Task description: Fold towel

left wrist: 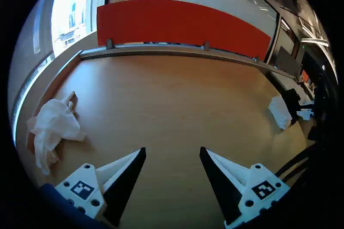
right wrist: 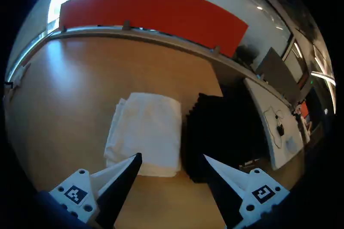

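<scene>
A crumpled white towel lies at the left edge of the wooden table in the left gripper view. My left gripper hovers open over bare wood to the right of it, holding nothing. At the table's far right lies a folded white towel. In the right gripper view this folded towel is a neat stack right ahead. My right gripper stands open at its near edge, its left fingertip over the towel's front rim, gripping nothing.
A red partition runs along the table's far edge. A black ribbed object sits right beside the folded towel. Past the table's right end stands a white desk with cables. Windows line the left side.
</scene>
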Tool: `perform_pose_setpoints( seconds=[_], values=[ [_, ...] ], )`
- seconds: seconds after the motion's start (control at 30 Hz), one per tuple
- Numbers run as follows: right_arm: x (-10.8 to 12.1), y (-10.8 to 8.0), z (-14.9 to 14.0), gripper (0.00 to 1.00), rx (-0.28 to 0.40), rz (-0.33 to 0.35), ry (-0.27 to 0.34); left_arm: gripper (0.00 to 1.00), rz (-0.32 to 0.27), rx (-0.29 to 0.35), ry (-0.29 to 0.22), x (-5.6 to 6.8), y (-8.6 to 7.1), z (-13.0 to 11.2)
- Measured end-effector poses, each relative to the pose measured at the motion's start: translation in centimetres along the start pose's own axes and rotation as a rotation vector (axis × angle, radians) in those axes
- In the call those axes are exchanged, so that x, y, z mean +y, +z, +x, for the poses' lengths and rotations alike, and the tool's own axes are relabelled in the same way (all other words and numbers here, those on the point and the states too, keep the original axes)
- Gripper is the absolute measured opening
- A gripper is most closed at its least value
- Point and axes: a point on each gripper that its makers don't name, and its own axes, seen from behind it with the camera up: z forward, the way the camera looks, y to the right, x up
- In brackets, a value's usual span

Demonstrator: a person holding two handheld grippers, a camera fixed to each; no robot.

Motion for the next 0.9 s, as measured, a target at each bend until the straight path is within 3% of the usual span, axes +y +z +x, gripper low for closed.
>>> perform_pose_setpoints(
  seconds=[0.47,0.73,0.9],
  values=[
    [-1.2,-2.4,6.8,1.0,0.286,-0.034,0.129,0.93,0.007,0.04,0.003,-0.4,0.1,1.3],
    [-1.9,-3.7,10.3,1.0,0.42,-0.017,0.235,0.93,0.013,0.064,0.003,-0.5,0.3,2.0],
    [-2.0,-4.2,12.0,1.0,0.489,-0.013,0.26,0.93,0.016,0.082,-0.002,-0.6,0.4,2.6]
  ],
)
